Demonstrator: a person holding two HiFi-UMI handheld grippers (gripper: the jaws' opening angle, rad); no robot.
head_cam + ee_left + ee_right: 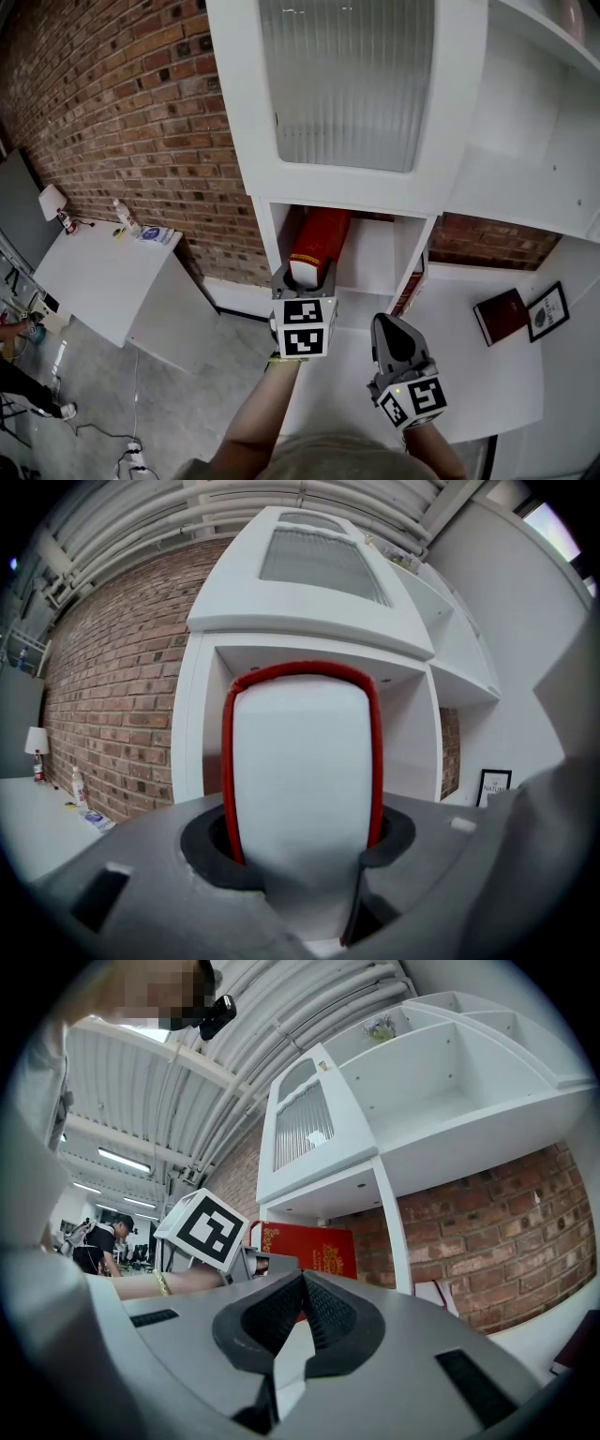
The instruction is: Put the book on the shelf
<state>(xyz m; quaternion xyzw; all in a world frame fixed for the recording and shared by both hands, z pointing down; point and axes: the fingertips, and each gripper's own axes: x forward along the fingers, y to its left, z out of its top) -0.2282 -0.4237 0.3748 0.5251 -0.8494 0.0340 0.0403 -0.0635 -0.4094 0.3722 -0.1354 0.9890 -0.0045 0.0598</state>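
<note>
Right gripper (387,323) (302,1282): nearest the person, clenched, its jaws meeting with nothing between them, over the white worktop (459,380).
Left gripper (307,275) (300,847): just ahead and to the left, grasping the near end of the book, one jaw against each cover.
Book (320,236) (300,761) (319,1249): thick and red, held roughly level with the spine upward and the white page edge toward the person; its far end reaches into the open compartment (375,253).
Shelf (441,141): a white unit, with the open compartment under a ribbed glass door (347,80); I cannot tell whether the book rests on the compartment floor.
Worktop, right side: a dark red book (500,315) lies flat just beside a framed picture (548,311).
Wall (131,112): red brick, behind everything.
</note>
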